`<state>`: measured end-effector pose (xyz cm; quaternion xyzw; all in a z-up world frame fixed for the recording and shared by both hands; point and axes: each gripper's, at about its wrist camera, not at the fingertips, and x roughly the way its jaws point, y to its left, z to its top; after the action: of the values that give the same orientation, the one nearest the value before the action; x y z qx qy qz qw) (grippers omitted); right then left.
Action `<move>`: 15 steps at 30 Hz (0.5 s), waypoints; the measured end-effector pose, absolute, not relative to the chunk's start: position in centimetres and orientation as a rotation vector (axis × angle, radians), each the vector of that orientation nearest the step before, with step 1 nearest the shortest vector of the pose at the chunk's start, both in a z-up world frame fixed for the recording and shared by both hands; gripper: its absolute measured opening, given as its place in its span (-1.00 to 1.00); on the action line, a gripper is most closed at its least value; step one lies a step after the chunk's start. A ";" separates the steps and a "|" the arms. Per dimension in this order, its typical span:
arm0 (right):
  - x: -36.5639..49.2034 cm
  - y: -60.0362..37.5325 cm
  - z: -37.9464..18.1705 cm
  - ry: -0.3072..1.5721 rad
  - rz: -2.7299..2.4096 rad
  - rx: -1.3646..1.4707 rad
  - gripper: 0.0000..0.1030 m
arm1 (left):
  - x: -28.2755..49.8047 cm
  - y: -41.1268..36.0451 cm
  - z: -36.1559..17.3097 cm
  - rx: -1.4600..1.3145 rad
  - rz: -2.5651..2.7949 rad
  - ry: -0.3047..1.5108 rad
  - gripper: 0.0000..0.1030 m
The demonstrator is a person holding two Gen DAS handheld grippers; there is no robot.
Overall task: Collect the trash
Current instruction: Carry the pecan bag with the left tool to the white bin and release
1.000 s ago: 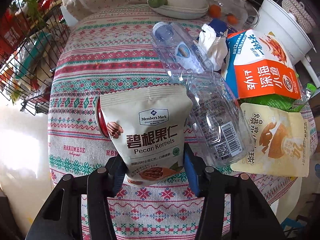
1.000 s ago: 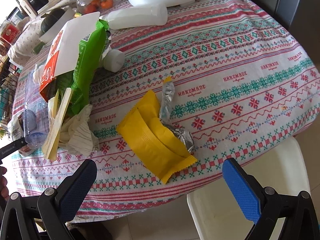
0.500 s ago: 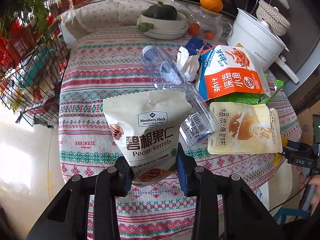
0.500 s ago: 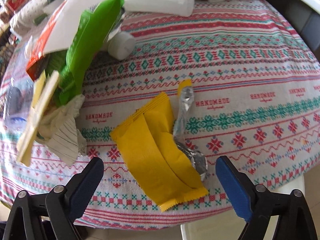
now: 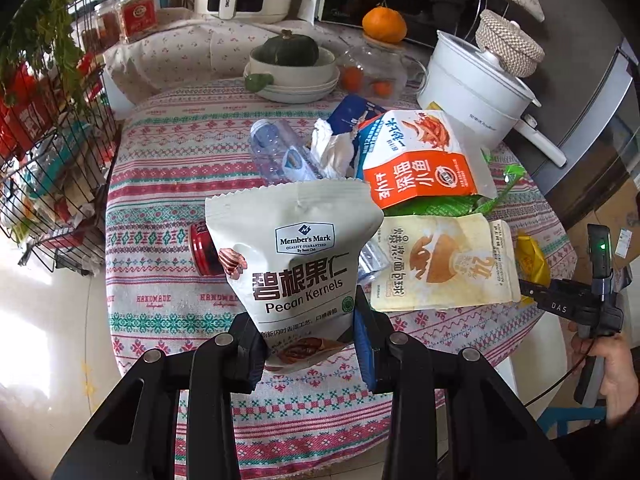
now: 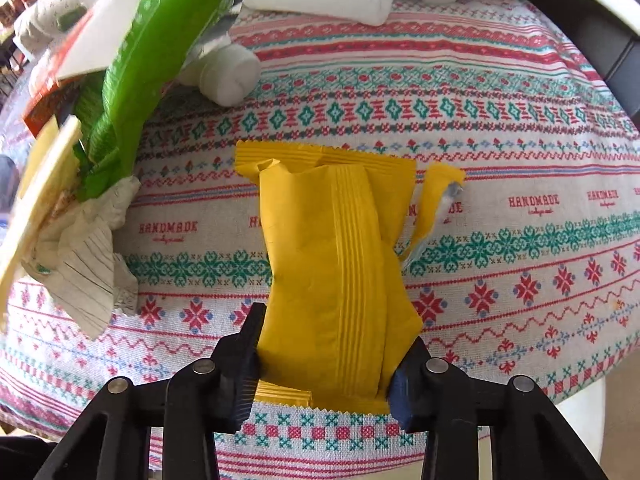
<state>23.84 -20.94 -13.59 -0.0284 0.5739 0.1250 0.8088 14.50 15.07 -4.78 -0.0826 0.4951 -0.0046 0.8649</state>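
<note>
1. From the left wrist camera: the left gripper (image 5: pixel 307 344) has its jaws drawn in about halfway and pinched on the bottom edge of a white pecan kernels bag (image 5: pixel 296 256), which hangs upright and clear of the patterned tablecloth (image 5: pixel 160 184).
2. Behind the bag a red can (image 5: pixel 204 254) lies on its side, and a crushed clear bottle (image 5: pixel 280 156) lies further back beside a crumpled white tissue (image 5: pixel 332 152).
3. To the right sit an orange-and-white snack carton (image 5: pixel 420 160) on top of a green wrapper (image 5: pixel 440 204), and a cream snack pouch (image 5: pixel 440 264) lying flat near the table edge.
4. At the far right a person's hand (image 5: pixel 608 368) holds the other gripper's handle.
5. From the right wrist camera: the right gripper (image 6: pixel 322 380) has just been closing, and its jaws now press both sides of a yellow wrapper (image 6: pixel 336 264) that lies on the cloth near the table's front edge.
6. A torn yellow and silver strip (image 6: pixel 436 200) lies just beside it; a crumpled paper (image 6: pixel 84 264) sits to the left.
</note>
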 end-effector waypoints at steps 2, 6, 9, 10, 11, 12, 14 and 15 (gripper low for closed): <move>23.5 -21.6 -12.8 1.219 0.272 -0.024 -0.13 | 14.3 14.1 -4.1 -0.174 -0.047 1.023 -0.25; 21.8 -23.1 -10.4 1.178 0.289 0.027 -0.14 | 13.6 11.2 -2.6 -0.158 -0.132 0.988 -0.25; 20.0 -24.4 -8.4 1.140 0.304 0.052 -0.14 | 13.2 8.3 -1.7 -0.137 -0.204 0.972 -0.25; 19.3 -24.9 -7.7 1.129 0.304 0.058 -0.13 | 13.0 7.2 -1.4 -0.127 -0.229 0.967 -0.25; 18.5 -25.3 -6.8 1.119 0.303 0.063 -0.13 | 12.8 6.1 -1.2 -0.117 -0.255 0.963 -0.25; 18.3 -25.4 -6.2 1.112 0.302 0.072 -0.13 | 12.7 4.9 -1.0 -0.106 -0.282 0.960 -0.25; 17.2 -27.0 -6.0 1.097 0.292 0.097 -0.13 | 12.3 2.5 -0.7 -0.083 -0.335 0.956 -0.25; 16.3 -27.6 -5.8 1.092 0.285 0.109 -0.13 | 12.1 1.3 -0.7 -0.071 -0.362 0.956 -0.25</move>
<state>16.35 -27.58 -5.80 0.0514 0.5172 0.1351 0.8435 12.14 1.26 -0.71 -0.0338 0.4573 -0.1732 0.8717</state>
